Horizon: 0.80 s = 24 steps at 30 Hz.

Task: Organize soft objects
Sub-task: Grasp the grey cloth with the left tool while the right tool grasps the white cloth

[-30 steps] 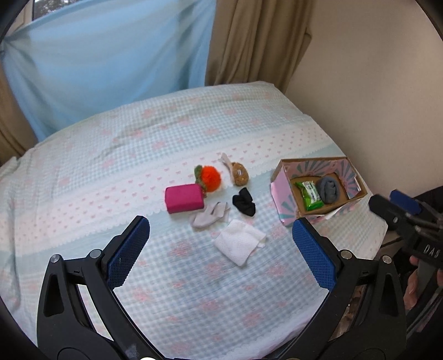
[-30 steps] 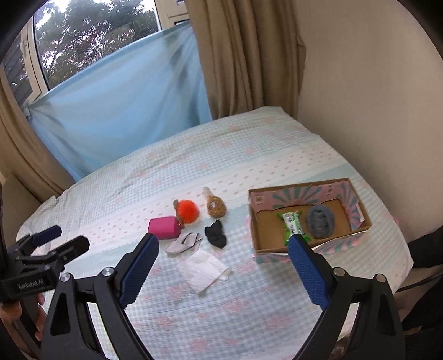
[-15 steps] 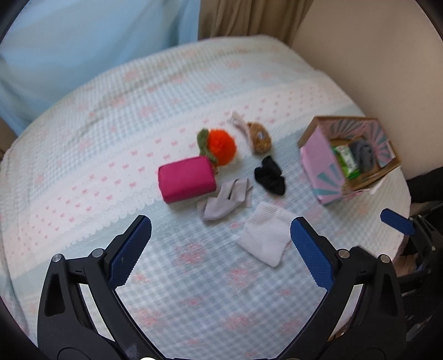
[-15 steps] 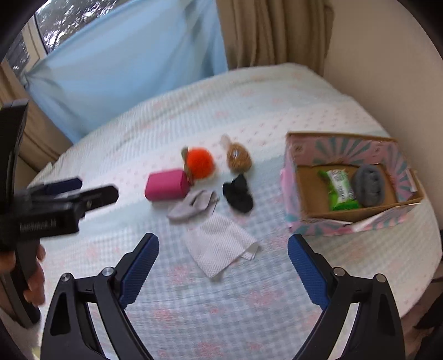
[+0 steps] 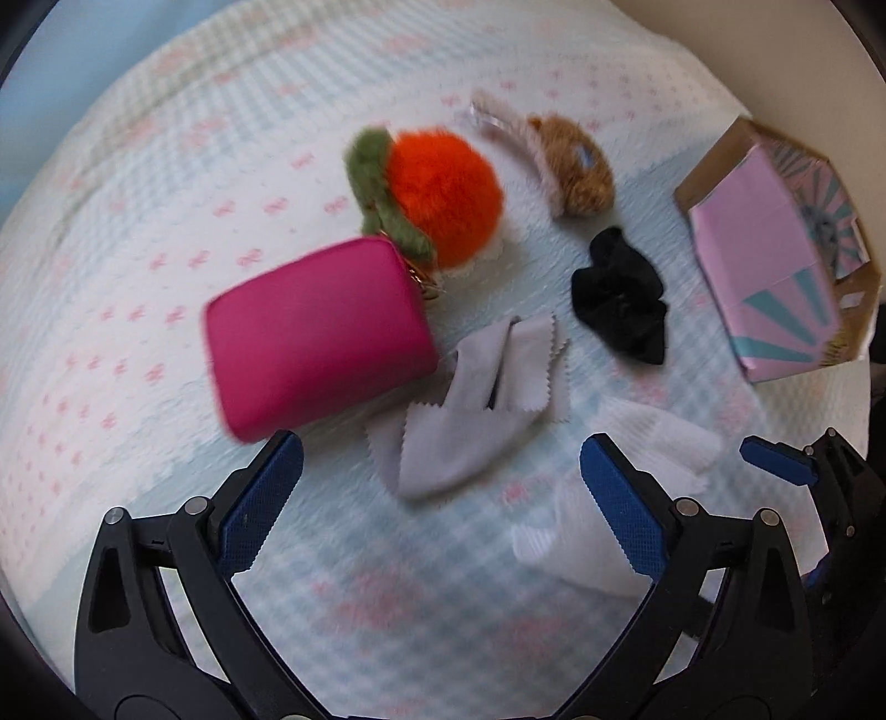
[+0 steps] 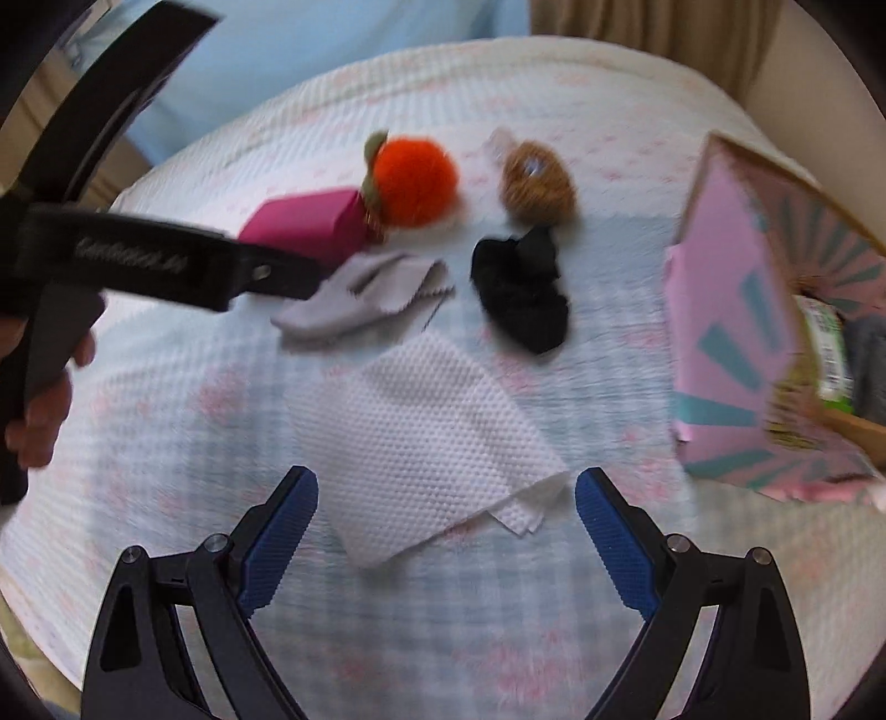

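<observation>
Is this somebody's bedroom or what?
Most likely a bedroom. The things lie on a bed with a soft checked cover dotted with pink bows, and curtains hang behind it. Small soft things, like a fuzzy orange pompom and a black scrunchie, are spread out on top.

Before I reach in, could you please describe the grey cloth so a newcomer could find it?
On the patterned bedspread, look beside the pink pouch. The grey cloth lies crumpled there, flat and smooth with zigzag-cut edges.
</observation>
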Available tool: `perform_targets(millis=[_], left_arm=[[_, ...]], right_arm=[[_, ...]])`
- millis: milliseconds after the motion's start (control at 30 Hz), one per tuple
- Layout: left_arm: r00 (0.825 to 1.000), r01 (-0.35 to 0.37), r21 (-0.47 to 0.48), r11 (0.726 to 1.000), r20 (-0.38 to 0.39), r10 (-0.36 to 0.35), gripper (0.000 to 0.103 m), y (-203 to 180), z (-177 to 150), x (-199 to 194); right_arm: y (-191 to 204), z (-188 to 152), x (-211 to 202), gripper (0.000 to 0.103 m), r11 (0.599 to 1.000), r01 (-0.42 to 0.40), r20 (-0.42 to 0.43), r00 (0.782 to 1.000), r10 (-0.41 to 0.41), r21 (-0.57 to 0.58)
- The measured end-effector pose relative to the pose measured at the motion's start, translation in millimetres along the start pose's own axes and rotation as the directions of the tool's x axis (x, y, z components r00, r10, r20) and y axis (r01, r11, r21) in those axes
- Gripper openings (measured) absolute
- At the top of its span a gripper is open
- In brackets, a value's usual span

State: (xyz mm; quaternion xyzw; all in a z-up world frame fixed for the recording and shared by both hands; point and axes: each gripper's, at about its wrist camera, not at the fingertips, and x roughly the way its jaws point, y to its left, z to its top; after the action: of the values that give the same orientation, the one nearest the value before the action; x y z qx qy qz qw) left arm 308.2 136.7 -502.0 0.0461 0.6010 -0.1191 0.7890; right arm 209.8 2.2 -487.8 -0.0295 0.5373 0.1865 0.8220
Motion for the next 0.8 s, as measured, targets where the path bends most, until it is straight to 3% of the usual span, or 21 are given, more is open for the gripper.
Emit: perform_targets(millis=[233,467,567,633,700,767,800], left_arm=[[0.999,0.013,0.001,1.0,-0.045,-0.013,0.092,-10,1,44],[0.999,-0.049,0.051,0.998,-0.006,0.049,0.089,-32,5,59],[0.999,-0.045,0.073,0.996,0.013,0.044,0.069,-42,3,56],[0.999,-0.041,0.095,0.995,0.022,0.039,0.041,-48,2,52],[0.999,-0.039,0.111,0.993,0.022,0.037,0.022,-54,1,50],[0.999,-0.042,0.116,0.992,0.016,0.04,0.017,-59,1,49],[0.999,-0.044,0.115,0.992,0.015,0.042,0.013,-61,1,49]], right_arm=[[-7,-4,30,0.093,0.998,-0.032,-0.022,0.999,0.031,-0.046],[9,-10,41,0.093,0.993,-0.006,-0.006,1.0,0.005,-0.12],[13,-13,41,0.089,0.99,0.019,0.01,1.0,-0.018,-0.139],[16,-15,38,0.069,0.989,0.04,0.029,0.999,-0.036,-0.141],[13,-16,34,0.055,0.991,0.059,0.04,0.998,-0.055,-0.122],[8,-15,31,0.044,0.992,0.07,0.046,0.997,-0.066,-0.101],[6,-15,29,0.034,0.992,0.079,0.05,0.996,-0.074,-0.097]])
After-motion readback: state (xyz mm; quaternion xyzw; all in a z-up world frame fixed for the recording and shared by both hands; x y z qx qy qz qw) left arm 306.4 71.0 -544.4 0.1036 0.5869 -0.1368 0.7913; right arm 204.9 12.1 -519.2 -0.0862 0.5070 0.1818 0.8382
